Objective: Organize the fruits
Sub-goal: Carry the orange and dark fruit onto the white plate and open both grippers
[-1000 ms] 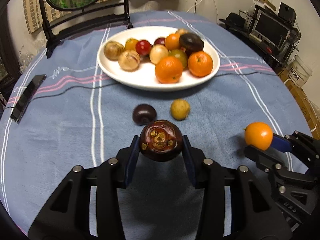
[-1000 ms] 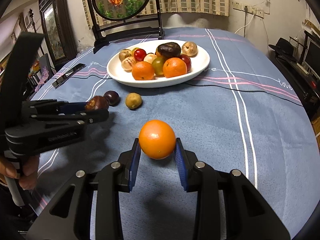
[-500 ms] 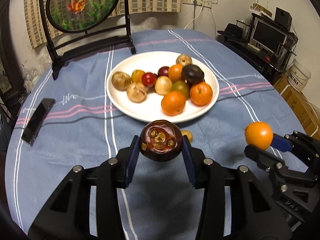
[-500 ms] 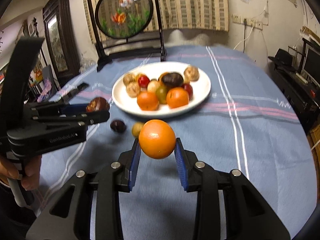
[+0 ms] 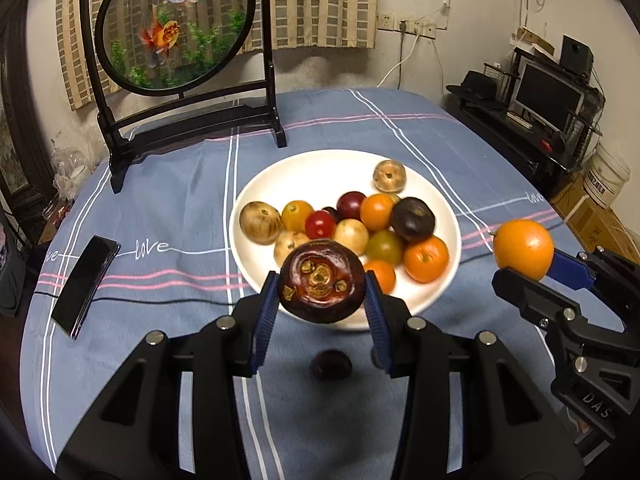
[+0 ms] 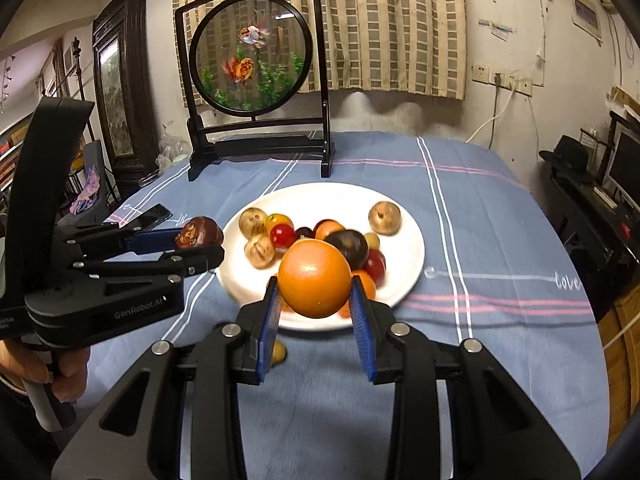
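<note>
My left gripper (image 5: 321, 294) is shut on a dark red mangosteen (image 5: 321, 282), held above the table at the near rim of the white plate (image 5: 320, 168). It also shows in the right wrist view (image 6: 200, 233). My right gripper (image 6: 314, 286) is shut on an orange (image 6: 315, 279), held over the plate's (image 6: 404, 264) near edge; the orange shows at the right in the left wrist view (image 5: 523, 249). The plate holds several fruits. A dark plum (image 5: 331, 365) and a small yellow fruit (image 6: 278, 353) lie on the cloth before the plate.
A blue striped tablecloth (image 5: 168, 216) covers the round table. A black framed goldfish screen (image 5: 176, 28) stands at the back. A black phone (image 5: 86, 280) lies at the left with a cable. Shelves and a monitor (image 5: 548, 96) stand right of the table.
Both grippers have risen and moved forward toward the plate with their fruits still held. The loose plum and yellow fruit now lie under the fingers.
</note>
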The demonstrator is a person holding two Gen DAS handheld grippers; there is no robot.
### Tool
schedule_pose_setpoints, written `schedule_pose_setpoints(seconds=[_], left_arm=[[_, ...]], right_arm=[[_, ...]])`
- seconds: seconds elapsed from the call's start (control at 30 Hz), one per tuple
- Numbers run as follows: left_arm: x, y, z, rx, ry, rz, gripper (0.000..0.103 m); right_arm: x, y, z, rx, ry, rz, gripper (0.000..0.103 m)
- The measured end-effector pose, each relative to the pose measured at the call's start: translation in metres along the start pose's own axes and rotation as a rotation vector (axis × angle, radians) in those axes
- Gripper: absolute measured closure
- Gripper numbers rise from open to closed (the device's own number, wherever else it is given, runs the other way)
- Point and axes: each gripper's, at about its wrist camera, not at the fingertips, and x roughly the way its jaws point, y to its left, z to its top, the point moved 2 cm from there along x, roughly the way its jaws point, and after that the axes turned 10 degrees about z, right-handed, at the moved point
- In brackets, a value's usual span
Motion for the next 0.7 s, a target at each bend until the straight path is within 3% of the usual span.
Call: schedule_pose_setpoints(seconds=[0.7], left_arm=[[0.082, 0.025, 0.023, -0.083, 0.090, 0.034, 0.060]], right_arm=[[0.091, 0.000, 0.041, -0.062, 0.091, 0.032, 0.069]])
